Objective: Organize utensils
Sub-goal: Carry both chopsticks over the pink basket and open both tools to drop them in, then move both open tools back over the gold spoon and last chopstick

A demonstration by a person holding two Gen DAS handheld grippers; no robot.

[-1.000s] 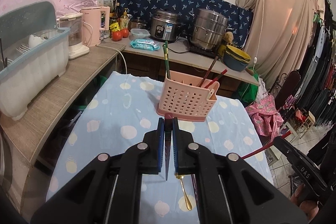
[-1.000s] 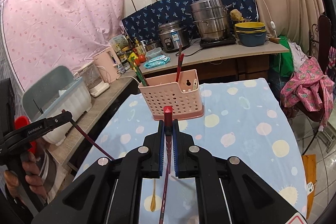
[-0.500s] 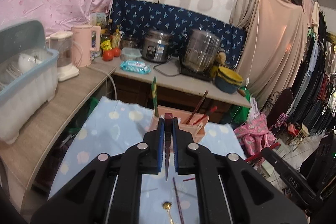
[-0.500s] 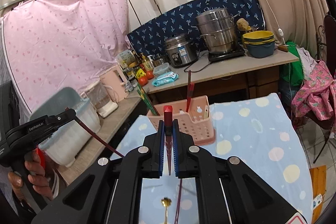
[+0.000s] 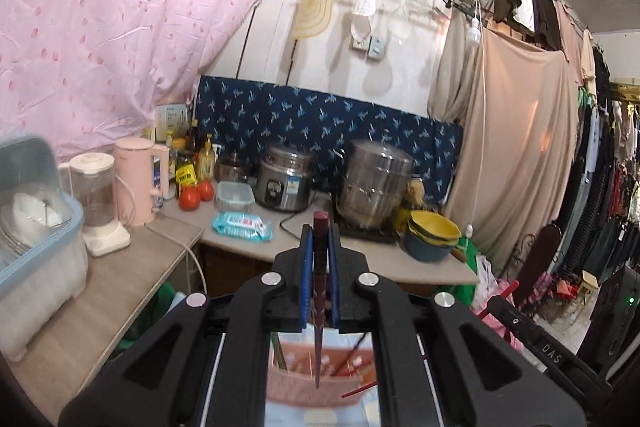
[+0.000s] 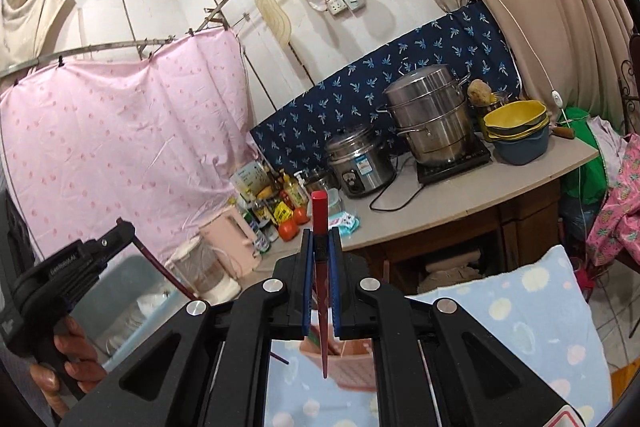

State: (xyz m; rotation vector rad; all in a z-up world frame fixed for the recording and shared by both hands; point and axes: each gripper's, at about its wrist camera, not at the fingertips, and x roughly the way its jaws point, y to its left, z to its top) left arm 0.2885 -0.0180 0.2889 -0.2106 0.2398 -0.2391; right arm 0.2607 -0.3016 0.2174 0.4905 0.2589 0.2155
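Observation:
My left gripper [image 5: 320,235] is shut on a dark red chopstick [image 5: 319,323] that hangs point down between the blue pads. Its tip is over the pink perforated utensil basket [image 5: 304,383], seen low between the gripper's arms with several chopsticks in it. My right gripper [image 6: 320,239] is shut on a bright red chopstick [image 6: 322,307], its tip just above the same pink basket [image 6: 352,367]. The left gripper [image 6: 120,231] shows at the left of the right wrist view, held by a hand [image 6: 76,359]. The right gripper's body [image 5: 532,331] shows at the lower right of the left wrist view.
A counter behind holds a rice cooker [image 5: 286,183], a steel steamer pot [image 5: 376,187], stacked bowls [image 5: 432,233], a pink kettle [image 5: 138,183], a blender [image 5: 98,203] and tomatoes [image 5: 190,197]. A blue-grey dish rack [image 5: 36,255] stands at the left. The table wears a blue spotted cloth [image 6: 532,307].
Both grippers have risen and tilted up, each still shut on its chopstick. The basket has slid from mid-frame to the bottom; the spoon and chopsticks on the cloth are out of view.

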